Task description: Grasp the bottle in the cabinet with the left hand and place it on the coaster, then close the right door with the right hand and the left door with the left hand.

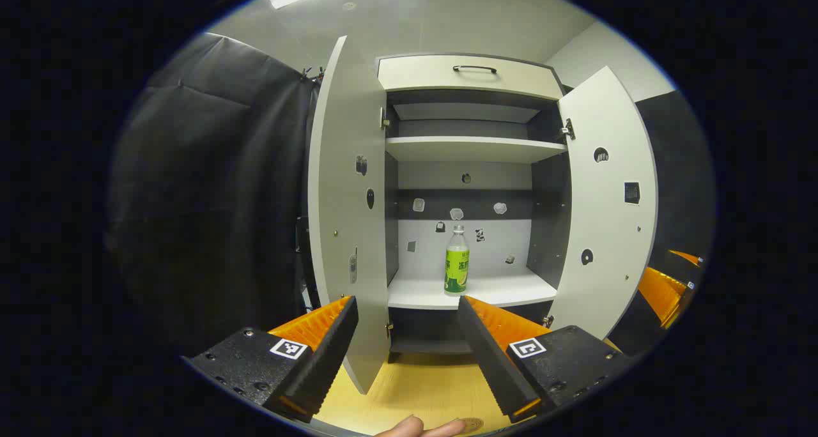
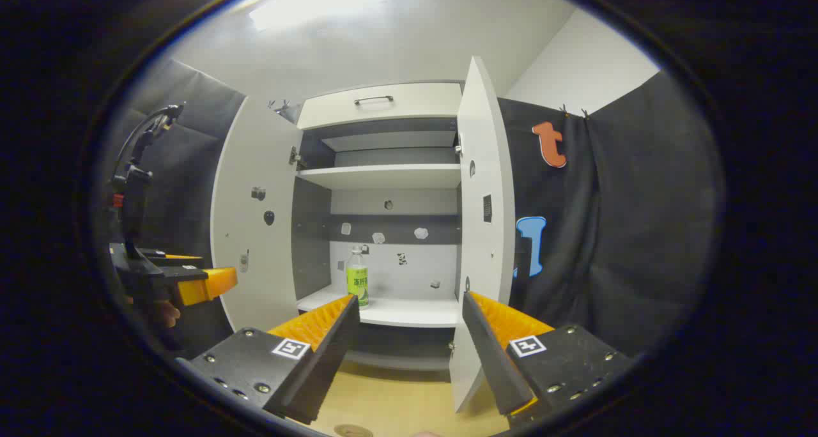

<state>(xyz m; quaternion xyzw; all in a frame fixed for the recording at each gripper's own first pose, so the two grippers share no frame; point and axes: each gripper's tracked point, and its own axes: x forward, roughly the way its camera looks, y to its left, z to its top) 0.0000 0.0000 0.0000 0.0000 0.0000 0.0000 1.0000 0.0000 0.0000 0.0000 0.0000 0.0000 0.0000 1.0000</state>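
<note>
A clear bottle with a green label stands upright on the lower shelf of the white cabinet. Both cabinet doors are swung wide: the left door and the right door. My left gripper is open and empty, in front of the cabinet and well short of the bottle. Off to the right of it, my right gripper is open and empty too, with its orange fingers near the right door's outer side. A round coaster lies on the wooden tabletop at the near edge.
The cabinet has an empty upper shelf and a top drawer with a dark handle. It stands on a yellow wooden table. Black cloth walls close in both sides. A fingertip of a hand shows by the coaster.
</note>
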